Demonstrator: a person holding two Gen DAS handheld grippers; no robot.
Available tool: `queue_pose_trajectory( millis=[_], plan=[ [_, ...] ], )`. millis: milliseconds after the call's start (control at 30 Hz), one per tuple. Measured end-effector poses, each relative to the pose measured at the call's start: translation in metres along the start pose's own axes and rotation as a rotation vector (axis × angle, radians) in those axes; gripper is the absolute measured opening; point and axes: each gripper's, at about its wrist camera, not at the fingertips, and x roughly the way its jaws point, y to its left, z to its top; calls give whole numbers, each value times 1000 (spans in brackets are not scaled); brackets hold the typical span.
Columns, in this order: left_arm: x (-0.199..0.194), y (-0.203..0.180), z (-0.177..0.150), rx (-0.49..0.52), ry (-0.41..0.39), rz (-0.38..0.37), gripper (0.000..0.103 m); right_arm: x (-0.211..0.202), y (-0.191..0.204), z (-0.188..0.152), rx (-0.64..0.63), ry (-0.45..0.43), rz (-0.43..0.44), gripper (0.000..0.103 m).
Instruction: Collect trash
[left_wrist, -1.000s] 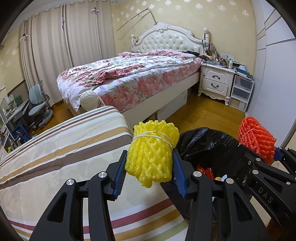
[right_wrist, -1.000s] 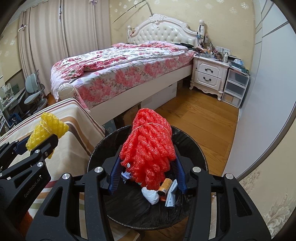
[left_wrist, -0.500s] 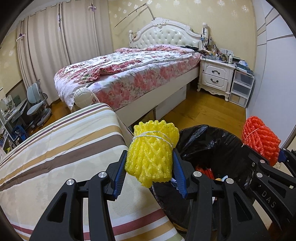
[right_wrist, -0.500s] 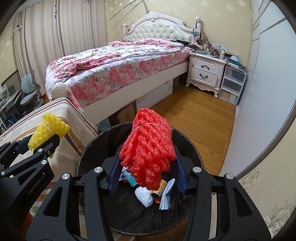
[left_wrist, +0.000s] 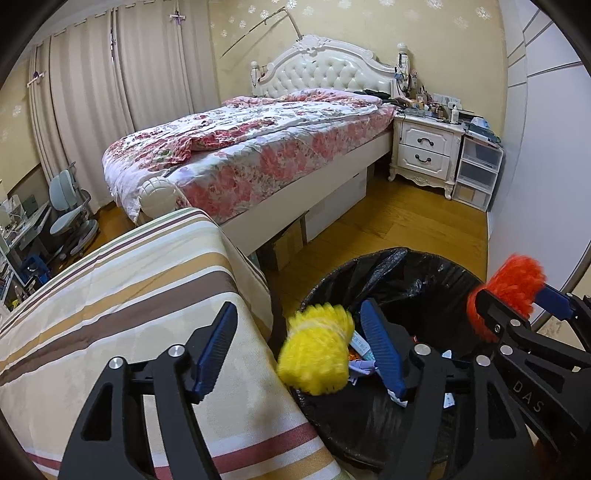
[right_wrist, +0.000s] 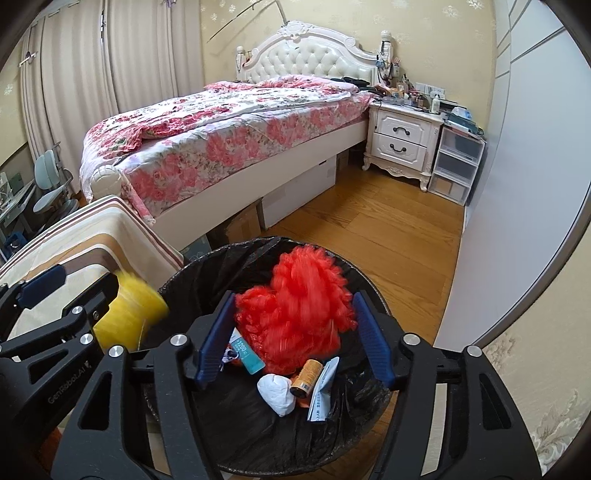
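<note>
A yellow foam net (left_wrist: 314, 354) drops, blurred, between the jaws of my left gripper (left_wrist: 297, 306), which are opening; neither pad presses on it. It hangs over the near left rim of the black-bagged trash bin (left_wrist: 388, 258). Over the bin's (right_wrist: 221, 251) middle, my right gripper (right_wrist: 295, 295) is opening too. A red foam net (right_wrist: 291, 314) falls, blurred, loose between its blue pads. The right wrist view shows the yellow net (right_wrist: 129, 314) at the left, and the left wrist view shows the red net (left_wrist: 513, 284) at the right.
The bin holds a white paper wad (right_wrist: 277, 393), a small can (right_wrist: 306, 376) and paper packets. A striped cloth surface (left_wrist: 129, 295) adjoins the bin on the left. Behind are a floral bed (left_wrist: 258, 147), a white nightstand (left_wrist: 424, 155) and wooden floor (right_wrist: 388, 229).
Both grippers have opened. The yellow net and the red net, gripped before, have slipped down from the pads toward the bin. Both hands have edged forward over it.
</note>
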Motion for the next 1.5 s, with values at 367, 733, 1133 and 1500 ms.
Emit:
queue_pose_trajectory(
  millis=[367, 733, 1133, 1500],
  plan=[
    [-16, 16, -3, -31, -27, 42, 77, -15, 1, -2, 0, -17, -23, 72],
    [-57, 45, -26, -73, -52, 72, 80, -56, 19, -15, -17, -58, -16, 79],
    [-106, 72, -50, -129, -86, 98, 82, -102, 37, -34, -46, -107, 9, 82],
    [-137, 84, -72, -150, -114, 107, 83, -131, 54, -53, -83, -123, 46, 82]
  ],
)
